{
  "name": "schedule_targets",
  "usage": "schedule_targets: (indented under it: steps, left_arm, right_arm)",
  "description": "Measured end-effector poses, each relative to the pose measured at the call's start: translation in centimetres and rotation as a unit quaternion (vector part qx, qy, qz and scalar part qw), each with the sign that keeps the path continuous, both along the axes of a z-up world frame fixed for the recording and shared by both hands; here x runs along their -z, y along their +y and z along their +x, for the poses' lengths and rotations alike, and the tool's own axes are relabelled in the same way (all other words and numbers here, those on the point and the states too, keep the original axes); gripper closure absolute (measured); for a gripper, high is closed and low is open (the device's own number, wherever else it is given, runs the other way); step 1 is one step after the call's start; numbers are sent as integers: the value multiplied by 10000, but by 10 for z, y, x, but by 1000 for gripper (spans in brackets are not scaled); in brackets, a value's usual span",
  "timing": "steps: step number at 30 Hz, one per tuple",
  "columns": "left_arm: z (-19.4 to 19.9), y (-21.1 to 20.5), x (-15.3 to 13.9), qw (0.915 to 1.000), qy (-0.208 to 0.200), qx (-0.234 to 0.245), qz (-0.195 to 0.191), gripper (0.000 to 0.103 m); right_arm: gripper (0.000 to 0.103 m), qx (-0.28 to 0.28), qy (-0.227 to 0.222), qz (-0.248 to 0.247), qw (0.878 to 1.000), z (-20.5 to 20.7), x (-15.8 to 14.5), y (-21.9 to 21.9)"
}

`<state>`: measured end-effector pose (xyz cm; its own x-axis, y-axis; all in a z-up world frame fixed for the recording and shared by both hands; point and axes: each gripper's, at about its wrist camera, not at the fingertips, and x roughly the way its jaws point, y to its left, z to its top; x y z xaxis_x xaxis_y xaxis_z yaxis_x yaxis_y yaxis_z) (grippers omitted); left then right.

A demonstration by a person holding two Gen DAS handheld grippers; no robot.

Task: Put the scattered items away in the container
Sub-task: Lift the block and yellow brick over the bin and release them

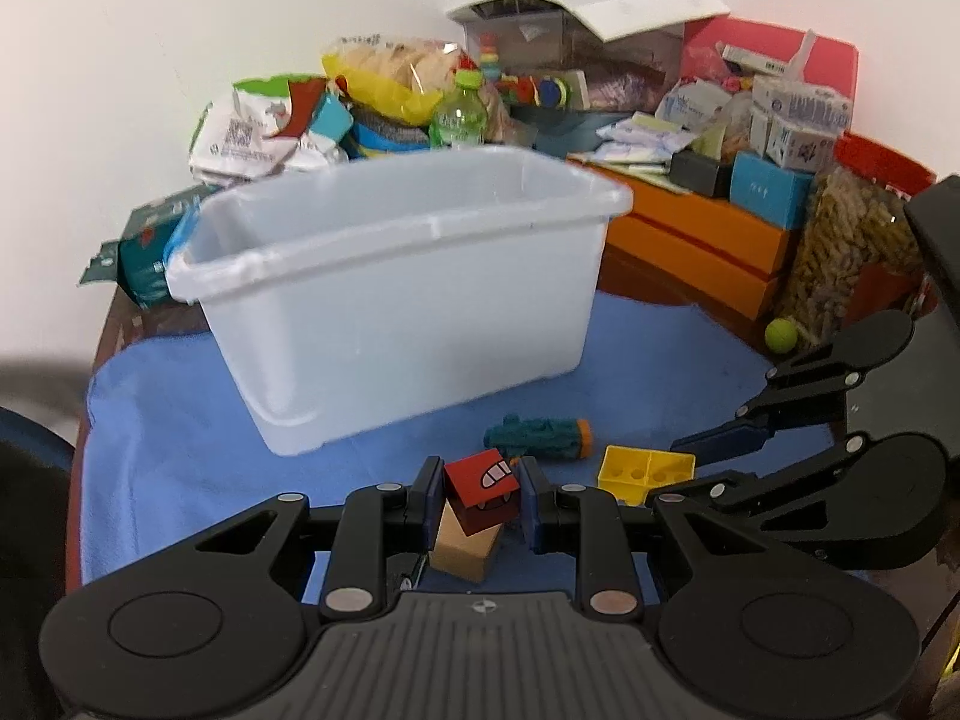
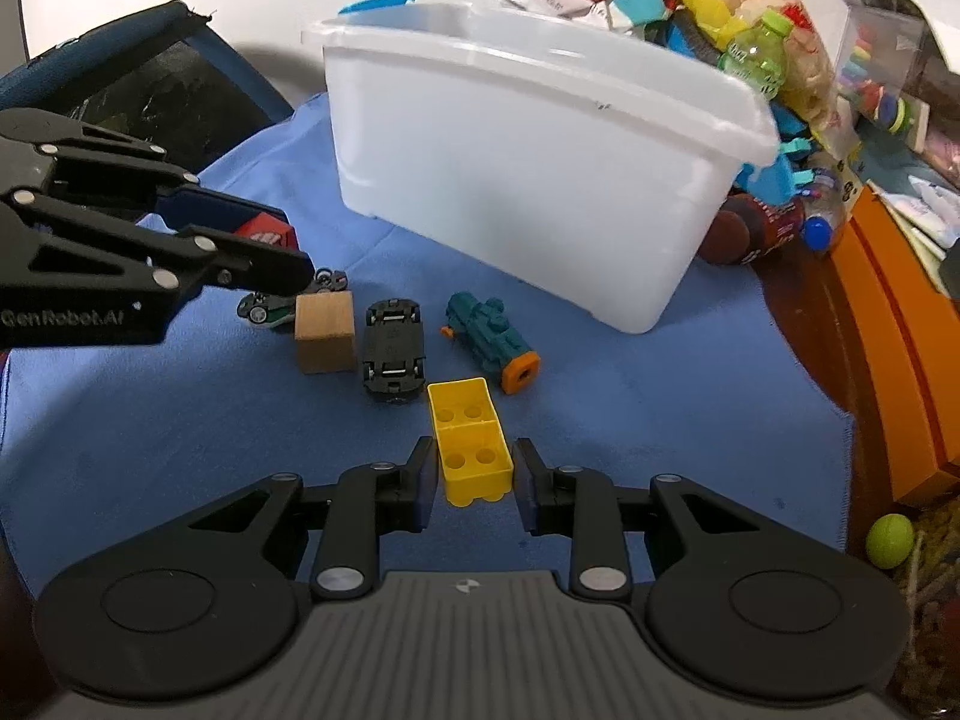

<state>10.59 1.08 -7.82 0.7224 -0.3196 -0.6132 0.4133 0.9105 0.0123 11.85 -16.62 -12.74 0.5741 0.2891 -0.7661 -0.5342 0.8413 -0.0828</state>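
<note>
- Red printed cube (image 1: 482, 489) clamped between the pads of the left tool (image 1: 477, 498); jaws nearly closed on it, cube tilted, lifted clear of the wooden block (image 1: 465, 549) lying below on the blue cloth (image 1: 180, 450).
- White bin (image 1: 390, 276) at roughly 11 o'clock from the left tool, well apart across the cloth; rim higher than the cube, so lift needed before crossing. Judged: carry-to-bin step in hand.
- Yellow brick (image 2: 474, 441) between the fingers of the right tool (image 2: 474, 480), open side up. Long axis along 12–6 o'clock, in line with the tool; pads at the short sides near its end. Jaws narrow; narrow gaps visible at both pads, firm contact not confirmed.
- Same bin (image 2: 528, 180) at 12 to 1 o'clock from the right tool.
- Left on the cloth: black toy car (image 2: 393, 354) upside down, teal toy (image 2: 492, 339), small green car (image 2: 264, 309).
- Neither tool clearly nearer the bin.
</note>
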Motion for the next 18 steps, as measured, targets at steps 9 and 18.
schedule_targets:
  steps: [9, 18]
  left_arm:
    - [5, 0, -36, 9991, -396, -98, -109, 74]
    - [33, 2, -70, 9967, -776, -227, -118, 74]
  right_arm:
    - [73, -46, -580, 141, 9982, 4, -37, 3]
    - [73, -47, -1272, 345, 9913, 33, -88, 11]
